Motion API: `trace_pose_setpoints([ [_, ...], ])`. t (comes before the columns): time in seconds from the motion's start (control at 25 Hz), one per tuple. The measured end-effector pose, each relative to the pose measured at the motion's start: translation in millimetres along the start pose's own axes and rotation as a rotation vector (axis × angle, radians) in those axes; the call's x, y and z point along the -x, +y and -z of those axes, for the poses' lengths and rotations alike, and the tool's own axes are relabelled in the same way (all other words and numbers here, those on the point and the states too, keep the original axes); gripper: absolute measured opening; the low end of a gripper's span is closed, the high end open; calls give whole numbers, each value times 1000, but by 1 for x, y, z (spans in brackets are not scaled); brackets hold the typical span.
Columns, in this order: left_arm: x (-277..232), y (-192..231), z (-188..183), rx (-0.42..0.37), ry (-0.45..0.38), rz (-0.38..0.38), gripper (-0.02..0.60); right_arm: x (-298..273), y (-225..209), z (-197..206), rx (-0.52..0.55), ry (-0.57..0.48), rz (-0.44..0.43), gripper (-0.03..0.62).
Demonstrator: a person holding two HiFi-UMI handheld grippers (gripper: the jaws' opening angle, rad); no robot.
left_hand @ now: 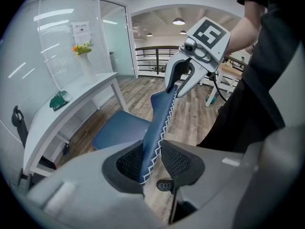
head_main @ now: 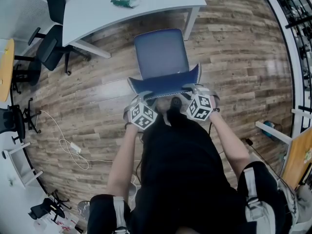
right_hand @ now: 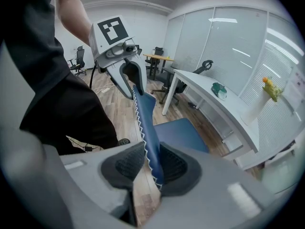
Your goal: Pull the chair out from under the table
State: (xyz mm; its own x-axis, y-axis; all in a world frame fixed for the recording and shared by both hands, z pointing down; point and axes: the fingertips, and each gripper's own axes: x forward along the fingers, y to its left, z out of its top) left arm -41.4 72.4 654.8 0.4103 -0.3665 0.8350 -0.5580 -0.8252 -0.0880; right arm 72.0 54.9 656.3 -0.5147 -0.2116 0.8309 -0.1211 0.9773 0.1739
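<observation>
The blue chair (head_main: 162, 52) stands on the wooden floor (head_main: 234, 57) facing the white worktop (head_main: 97, 9). Its seat sits just off the worktop's near edge, beside the corner leg, and looks largely clear of the overhang, so the pull seems well along. The person stands directly behind it, with the 2 grippers on the top rim of the backrest (head_main: 165, 84), one near each upper corner. That spread probably lets the chair be drawn back evenly without swinging to one side. The left gripper (left_hand: 152, 161) has its fingers (left_hand: 128, 162) partly closed, the meshed pads pressing both faces of the thin, white-stitched backrest edge. The right gripper (right_hand: 151, 163) does the same at the other corner, its fingers (right_hand: 174, 166) clenched on the padded rim. Both point steeply downward onto the rim, which suits a backward pull. A green packet (head_main: 125, 0) lies on the worktop, well apart from the chair.
</observation>
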Motion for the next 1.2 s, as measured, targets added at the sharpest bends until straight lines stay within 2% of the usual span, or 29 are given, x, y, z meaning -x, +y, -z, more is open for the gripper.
trace_pose_setpoints([
  [0.68, 10, -20, -8, 18, -11, 34, 124, 18, 12, 5, -14, 4, 16, 106],
  [0.84, 10, -23, -5, 48, -10, 51, 126, 16, 13, 4, -32, 1, 19, 112],
  [1.2, 8, -13, -14, 102, -34, 29, 135, 19, -1, 5, -89, 5, 7, 124],
])
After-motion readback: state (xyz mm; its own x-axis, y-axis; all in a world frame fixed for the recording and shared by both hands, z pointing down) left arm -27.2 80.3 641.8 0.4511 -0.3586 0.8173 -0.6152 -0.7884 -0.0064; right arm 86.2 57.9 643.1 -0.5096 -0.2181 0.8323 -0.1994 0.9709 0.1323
